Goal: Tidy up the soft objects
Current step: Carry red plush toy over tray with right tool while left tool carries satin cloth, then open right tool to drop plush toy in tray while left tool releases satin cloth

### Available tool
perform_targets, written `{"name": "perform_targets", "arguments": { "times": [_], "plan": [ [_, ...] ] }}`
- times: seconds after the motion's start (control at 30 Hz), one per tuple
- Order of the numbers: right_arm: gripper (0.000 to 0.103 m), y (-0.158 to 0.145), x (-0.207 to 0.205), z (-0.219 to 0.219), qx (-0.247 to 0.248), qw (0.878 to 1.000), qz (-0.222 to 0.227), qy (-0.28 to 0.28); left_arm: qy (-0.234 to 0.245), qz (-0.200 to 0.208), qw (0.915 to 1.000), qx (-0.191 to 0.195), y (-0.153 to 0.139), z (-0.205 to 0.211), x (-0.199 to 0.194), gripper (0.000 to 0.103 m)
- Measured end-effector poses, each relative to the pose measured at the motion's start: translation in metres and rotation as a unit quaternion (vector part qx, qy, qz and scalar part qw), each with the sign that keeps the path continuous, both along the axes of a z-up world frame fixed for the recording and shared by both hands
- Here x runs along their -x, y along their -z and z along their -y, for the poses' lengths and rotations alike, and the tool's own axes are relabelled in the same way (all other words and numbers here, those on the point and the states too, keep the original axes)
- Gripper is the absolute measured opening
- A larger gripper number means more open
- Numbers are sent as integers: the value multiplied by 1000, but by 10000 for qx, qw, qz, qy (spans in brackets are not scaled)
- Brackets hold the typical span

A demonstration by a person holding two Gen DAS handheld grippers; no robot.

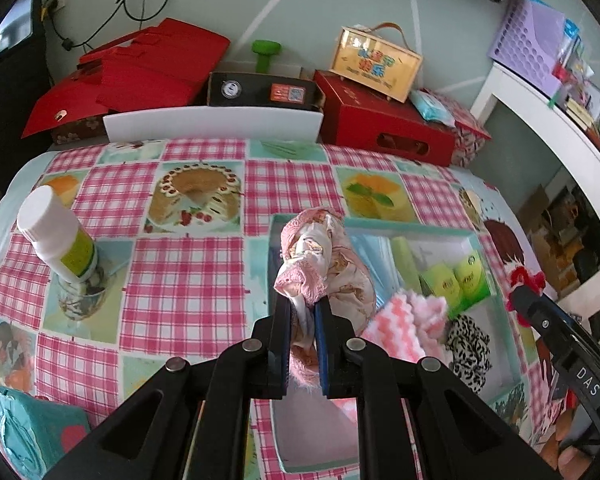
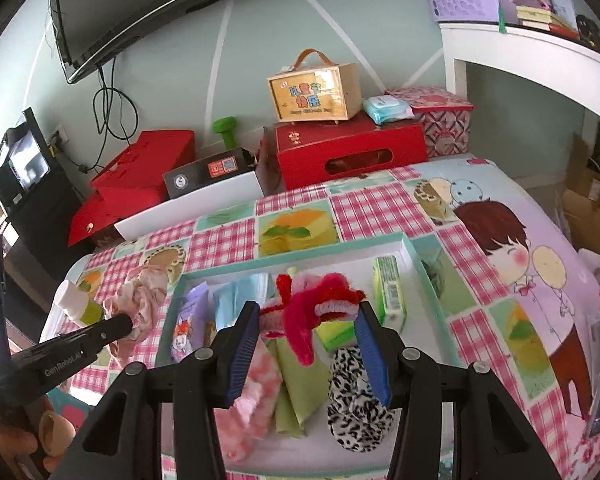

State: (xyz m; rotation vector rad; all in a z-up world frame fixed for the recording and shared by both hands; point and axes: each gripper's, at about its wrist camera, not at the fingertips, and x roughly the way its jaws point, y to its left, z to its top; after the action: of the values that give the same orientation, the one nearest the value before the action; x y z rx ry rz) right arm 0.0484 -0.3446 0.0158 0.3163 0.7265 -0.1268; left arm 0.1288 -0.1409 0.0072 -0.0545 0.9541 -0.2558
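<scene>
My left gripper [image 1: 302,304] is shut on a crumpled pink and cream lace-trimmed cloth [image 1: 324,248], held above the left rim of a teal-edged tray [image 1: 412,226]. In the right wrist view that cloth [image 2: 140,300] hangs over the tablecloth just left of the tray [image 2: 300,256]. My right gripper [image 2: 309,308] grips a red fuzzy toy [image 2: 300,320] with pink and white bits, above the tray's middle. Below it lie a pink-white fluffy cloth [image 2: 252,400], a green cloth [image 2: 292,380] and a leopard-print piece [image 2: 352,400].
Green tissue packs [image 2: 390,296] and blue and purple packets [image 2: 236,300] fill the tray's far side. A white bottle [image 1: 60,236] stands on the checked tablecloth at left. Red boxes [image 1: 380,120] line the table's back edge. A white shelf [image 1: 540,112] rises at right.
</scene>
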Motion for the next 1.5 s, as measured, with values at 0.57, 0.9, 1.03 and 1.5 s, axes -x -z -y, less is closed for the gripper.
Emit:
{"name": "perform_targets", "arguments": {
  "times": [0.57,0.9,1.03,1.5],
  "plan": [
    [52,31,8,-12,-120,9984,-506,-228,226,-261,9991,-233,19,16,16,11],
    [52,48,2,-17,-124,9959,-817,-378,288,-523,9978,-285,36,18,28,11],
    [52,53,0,-19,-133,9949,-905,-425,292,-646,9969,-331,43,18,31,11],
    [54,57,-4,-20,19,9933,-1080,-417,222,-677,9968,-371,41,14,31,43]
  ]
}}
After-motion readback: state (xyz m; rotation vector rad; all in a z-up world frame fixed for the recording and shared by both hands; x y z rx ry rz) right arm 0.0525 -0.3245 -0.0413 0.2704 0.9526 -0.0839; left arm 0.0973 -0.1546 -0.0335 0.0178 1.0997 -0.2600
